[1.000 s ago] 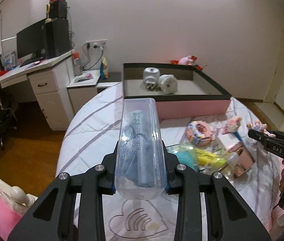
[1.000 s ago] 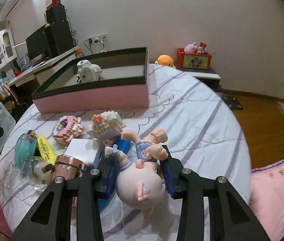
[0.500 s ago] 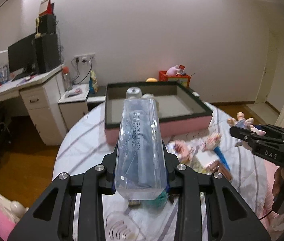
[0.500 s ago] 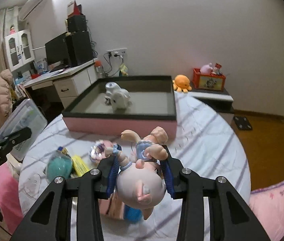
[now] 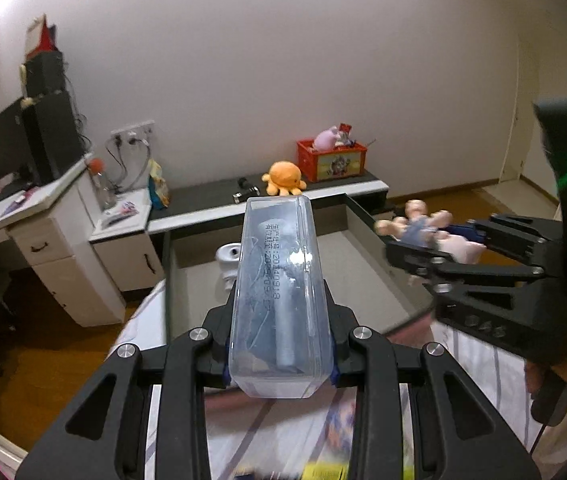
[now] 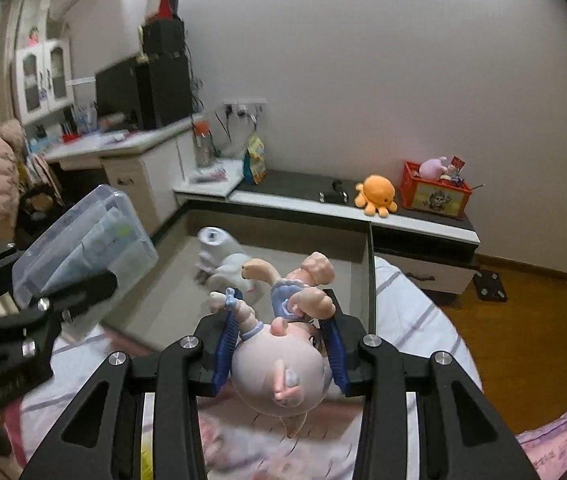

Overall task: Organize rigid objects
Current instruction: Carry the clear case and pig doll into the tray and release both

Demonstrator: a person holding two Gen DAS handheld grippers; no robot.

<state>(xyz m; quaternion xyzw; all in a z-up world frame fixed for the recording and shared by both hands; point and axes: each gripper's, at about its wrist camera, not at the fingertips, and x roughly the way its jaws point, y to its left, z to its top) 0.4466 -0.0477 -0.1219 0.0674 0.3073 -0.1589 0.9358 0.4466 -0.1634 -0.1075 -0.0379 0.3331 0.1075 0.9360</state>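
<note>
My left gripper (image 5: 281, 344) is shut on a clear plastic box (image 5: 279, 300) with something grey-blue inside, held upright over the near edge of the open pink-sided tray (image 5: 371, 276). My right gripper (image 6: 279, 344) is shut on a pink doll figure (image 6: 279, 356), head toward the camera, also above the tray's (image 6: 163, 264) near edge. Each gripper shows in the other's view: the right gripper (image 5: 435, 248) at the right, the left gripper (image 6: 63, 296) at the left with its box (image 6: 83, 248). White plastic items (image 6: 223, 260) lie inside the tray.
The tray sits on a striped bed cover (image 6: 415, 312). Beyond it are a low dark shelf with an orange plush octopus (image 6: 377, 194) and a red crate (image 6: 433, 192), and a white desk (image 5: 51, 232) with a monitor at the left. Wooden floor (image 6: 523, 340) lies to the right.
Both grippers have lifted and travelled forward from the cluttered bed cover to the tray's near edge, each keeping its object. The loose items on the bed have dropped below view.
</note>
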